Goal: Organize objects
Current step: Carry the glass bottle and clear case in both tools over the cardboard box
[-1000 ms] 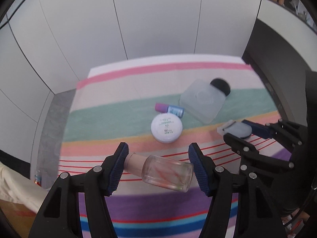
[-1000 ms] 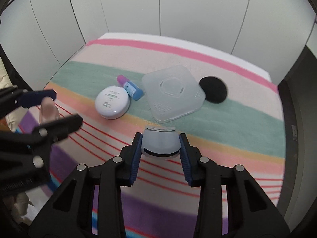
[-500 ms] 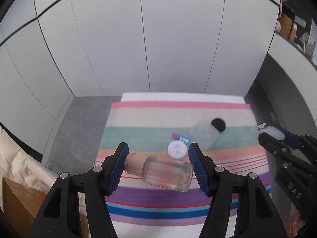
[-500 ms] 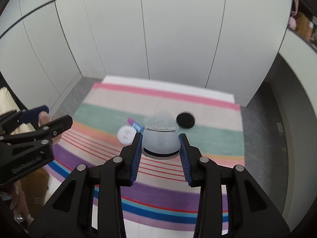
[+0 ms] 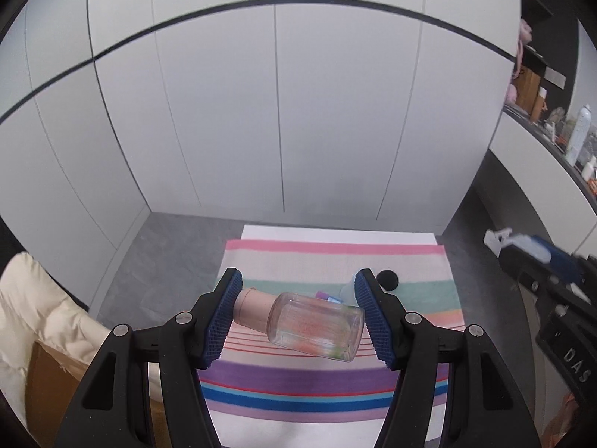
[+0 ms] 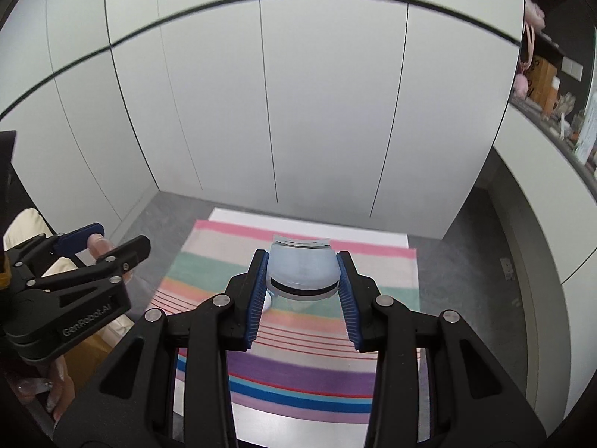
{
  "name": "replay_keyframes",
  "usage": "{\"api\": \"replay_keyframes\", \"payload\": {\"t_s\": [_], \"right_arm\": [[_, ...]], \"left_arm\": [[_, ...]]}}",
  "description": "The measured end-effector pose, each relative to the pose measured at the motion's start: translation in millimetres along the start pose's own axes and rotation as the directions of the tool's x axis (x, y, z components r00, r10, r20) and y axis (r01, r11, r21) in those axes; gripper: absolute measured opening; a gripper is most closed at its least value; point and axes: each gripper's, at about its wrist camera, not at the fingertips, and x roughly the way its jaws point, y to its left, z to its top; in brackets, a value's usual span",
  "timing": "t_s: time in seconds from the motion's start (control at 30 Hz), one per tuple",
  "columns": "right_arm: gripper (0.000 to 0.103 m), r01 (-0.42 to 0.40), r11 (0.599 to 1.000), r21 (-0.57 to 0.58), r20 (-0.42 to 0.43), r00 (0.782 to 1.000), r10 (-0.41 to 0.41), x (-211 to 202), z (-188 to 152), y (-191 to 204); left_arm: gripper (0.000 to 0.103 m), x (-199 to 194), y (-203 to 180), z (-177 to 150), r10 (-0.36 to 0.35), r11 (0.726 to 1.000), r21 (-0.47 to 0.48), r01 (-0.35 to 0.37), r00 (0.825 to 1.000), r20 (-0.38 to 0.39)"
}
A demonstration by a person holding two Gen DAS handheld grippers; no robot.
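My left gripper (image 5: 297, 276) is shut on a clear glass bottle (image 5: 317, 326) with a pink cap (image 5: 252, 310); the bottle lies crosswise between the blue pads. High over the striped cloth (image 6: 298, 373), my right gripper (image 6: 302, 255) is shut on a pale blue round case (image 6: 302, 272) with a black band. Far below on the cloth (image 5: 335, 380) lie a black round puff (image 5: 387, 279), a purple-and-blue tube (image 5: 324, 296) and a clear lid (image 5: 347, 291), partly hidden by the left fingers. Each wrist view shows the other gripper: the right gripper (image 5: 522, 246) at the right edge, the left gripper (image 6: 119, 237) at the left.
White cabinet panels stand behind the table, with grey floor around it. A cream padded fabric (image 5: 33, 317) and a brown box lie at the left. A ledge (image 5: 574, 138) with bottles and small items runs along the right.
Both grippers have risen well above the table, each still holding its object. The cloth and the things on it look much smaller and farther away.
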Motion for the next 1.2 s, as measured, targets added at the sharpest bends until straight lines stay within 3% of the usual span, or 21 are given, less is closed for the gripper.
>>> {"api": "replay_keyframes", "payload": {"t_s": [0.23,0.6,0.77,0.9,1.13,1.2], "right_arm": [[0.038,-0.026,0.999,0.029,0.037,0.999,0.025,-34.3,6.6,8.2],[0.038,0.006,1.0,0.004,0.011,1.0,-0.006,-45.1,-26.7,18.3],[0.038,0.013,1.0,-0.008,0.005,1.0,-0.013,-59.9,-56.4,25.0],[0.038,-0.002,1.0,0.002,0.004,1.0,0.002,-74.6,-77.3,28.9],[0.038,-0.014,0.999,0.052,0.029,1.0,0.012,-111.4,-121.4,31.5],[0.038,-0.024,0.997,0.069,0.021,1.0,0.022,-118.5,-133.4,31.2]], "left_arm": [[0.064,-9.1,8.2,-6.2,-0.022,0.999,-0.028,0.021,0.999,-0.038],[0.064,-32.7,41.8,-34.1,0.047,0.998,-0.034,-0.048,0.999,-0.017],[0.064,-53.2,56.3,-63.1,0.056,0.998,-0.026,-0.057,0.998,-0.011],[0.064,-68.6,59.9,-89.2,0.048,0.998,0.046,-0.048,0.999,-0.013],[0.064,-102.4,75.7,-144.3,0.079,0.992,0.094,-0.081,0.997,0.027],[0.064,-108.8,78.2,-157.4,0.059,0.992,0.107,-0.059,0.998,0.01]]}}
